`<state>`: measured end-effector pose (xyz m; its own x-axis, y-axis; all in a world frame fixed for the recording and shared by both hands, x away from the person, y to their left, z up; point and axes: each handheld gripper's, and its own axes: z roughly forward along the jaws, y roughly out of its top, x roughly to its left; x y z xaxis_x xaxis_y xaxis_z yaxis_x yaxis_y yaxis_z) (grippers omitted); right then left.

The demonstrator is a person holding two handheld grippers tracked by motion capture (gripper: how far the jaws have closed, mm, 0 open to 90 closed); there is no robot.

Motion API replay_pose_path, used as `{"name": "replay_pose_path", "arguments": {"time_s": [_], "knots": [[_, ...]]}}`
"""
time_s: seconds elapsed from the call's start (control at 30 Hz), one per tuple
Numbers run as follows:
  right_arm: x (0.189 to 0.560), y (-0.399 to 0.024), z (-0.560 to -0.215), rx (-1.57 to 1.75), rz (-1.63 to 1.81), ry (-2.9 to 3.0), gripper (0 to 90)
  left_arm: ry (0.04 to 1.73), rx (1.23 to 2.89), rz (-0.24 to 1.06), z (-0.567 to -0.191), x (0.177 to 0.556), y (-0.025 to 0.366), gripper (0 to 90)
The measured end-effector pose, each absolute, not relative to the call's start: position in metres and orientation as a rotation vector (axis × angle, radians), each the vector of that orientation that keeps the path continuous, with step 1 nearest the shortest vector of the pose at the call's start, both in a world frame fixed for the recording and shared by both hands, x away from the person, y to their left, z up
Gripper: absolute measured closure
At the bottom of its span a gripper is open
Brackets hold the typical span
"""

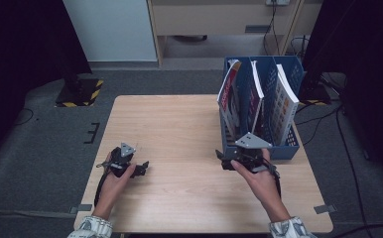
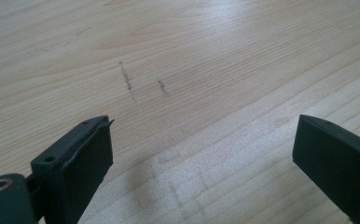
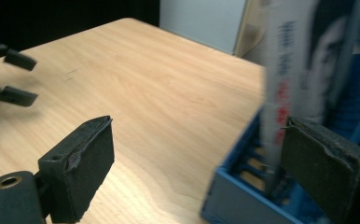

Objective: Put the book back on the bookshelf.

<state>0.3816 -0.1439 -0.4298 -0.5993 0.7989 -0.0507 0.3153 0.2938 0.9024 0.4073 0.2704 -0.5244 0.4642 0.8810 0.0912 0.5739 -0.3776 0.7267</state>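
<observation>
Tabletop [image 1: 179,129] of pale wood takes up most of the high view, with grey floor around it and a white cabinet beyond its far edge. Next in size, a blue file rack [image 1: 286,148] stands at the tabletop's right side, its compartments open upward. Three books lean in it: a red-covered book [image 1: 227,94] in the left compartment, a second book [image 1: 255,94] in the middle one, and a white-covered book [image 1: 285,99] at the right.

From above, the right gripper [image 1: 229,161] sits just in front of the rack's near left corner, grey plate on top, held by the person's right hand [image 1: 260,179]. The right gripper view adds what the high view cannot: its fingers [image 3: 87,165] are spread wide, released and grasping nothing, with the rack's near corner [image 3: 234,196] between them and the red-covered book's pale spine [image 3: 280,84] rising just beside the right-hand finger. Whether that finger touches the rack cannot be told.

The left gripper [image 1: 141,168] rests low over the tabletop at the near left, well apart from the rack. The left gripper view shows its fingers [image 2: 82,163] parted wide, with bare wood and a few faint pencil marks [image 2: 129,81] between them.
</observation>
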Motion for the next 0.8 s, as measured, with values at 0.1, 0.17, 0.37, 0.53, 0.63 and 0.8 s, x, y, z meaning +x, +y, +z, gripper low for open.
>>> {"name": "replay_pose_path", "arguments": {"time_s": [0.1, 0.17, 0.37, 0.53, 0.63, 0.8], "knots": [[0.381, -0.13, -0.433, 0.959, 1.274, 2.102, 10.0, 1.207, 2.085, 0.632, -0.524, 0.407, 0.271, 4.5], [0.38, -0.123, -0.434, 0.943, 1.279, 2.12, 10.0, 1.211, 2.083, 0.629, -0.524, 0.407, 0.27, 4.4], [0.376, -0.104, -0.44, 0.886, 1.266, 2.187, 11.0, 1.212, 2.093, 0.615, -0.526, 0.407, 0.269, 4.4], [0.376, -0.093, -0.444, 0.863, 1.252, 2.212, 10.6, 1.214, 2.095, 0.607, -0.526, 0.407, 0.269, 4.3], [0.377, -0.088, -0.445, 0.852, 1.254, 2.232, 10.4, 1.21, 2.098, 0.61, -0.525, 0.407, 0.269, 4.2], [0.382, -0.079, -0.446, 0.841, 1.25, 2.254, 10.2, 1.214, 2.1, 0.61, -0.525, 0.406, 0.273, 3.9]]}}
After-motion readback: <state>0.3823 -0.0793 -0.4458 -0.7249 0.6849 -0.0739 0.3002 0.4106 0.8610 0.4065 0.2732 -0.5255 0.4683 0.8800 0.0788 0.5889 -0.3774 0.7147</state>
